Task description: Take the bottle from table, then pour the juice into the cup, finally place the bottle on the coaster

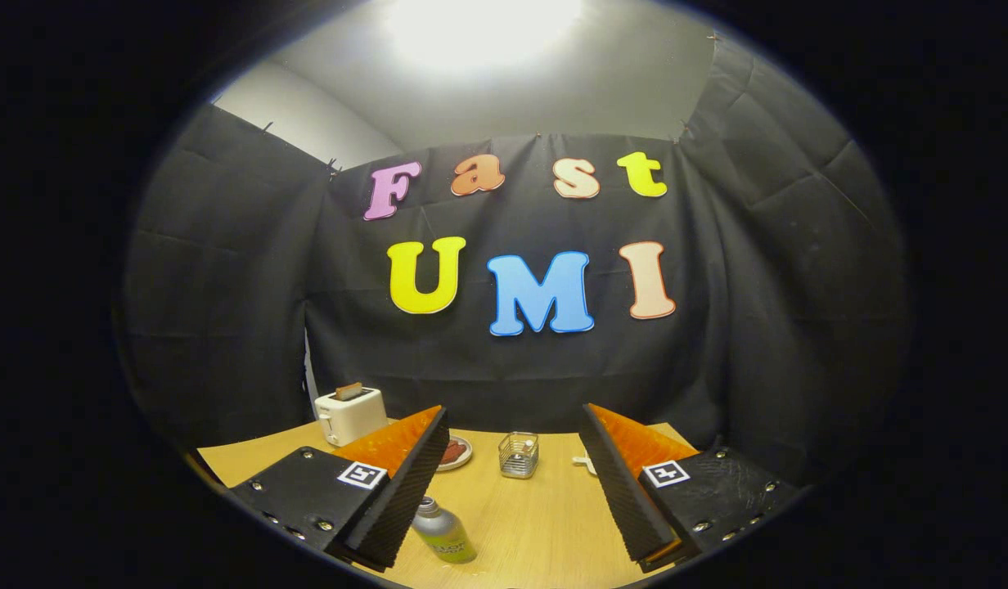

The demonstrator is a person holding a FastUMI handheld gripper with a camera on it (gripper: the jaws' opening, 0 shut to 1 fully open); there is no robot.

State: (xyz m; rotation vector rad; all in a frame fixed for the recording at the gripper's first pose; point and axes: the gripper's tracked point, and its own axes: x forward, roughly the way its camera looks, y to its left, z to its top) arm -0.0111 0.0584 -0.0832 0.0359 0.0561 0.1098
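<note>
I'm looking fwd along the tongs [512,483] over a light wood table [545,523], black cloth wall behind, bright lamp glow overhead.

Far left on the table: a white toaster [350,415] w/ a slice of toast sticking up from its slot. It sits near the table's back-left corner, beyond the left finger.

Next, the left finger [402,491]: ribbed inner face, angled inward, square marker tag on its mount. Just behind its tip, a small plate [456,452] w/ something reddish on it; can't tell what.

Low and near, just right of the left finger's base: the bottle [443,532], silver w/ a yellow-green label, silver cap, leaning in the fisheye view. It stands on the table between the fingers but close to the left one; looks apart from it, tho I can't be sure. Nothing presses on it from the right.

Centre, farther back, between the fingers' tips: a small clear glass cup [519,455], upright, w/ a ribbed lower half.

Right of the cup, a small white flat thing [585,464] peeks out at the right finger's edge; mostly hidden, can't tell what it is.

Right finger [627,491]: ribbed face, marker tag, mirrors the left.

Tongs are spread wide, holding nothing.
</note>
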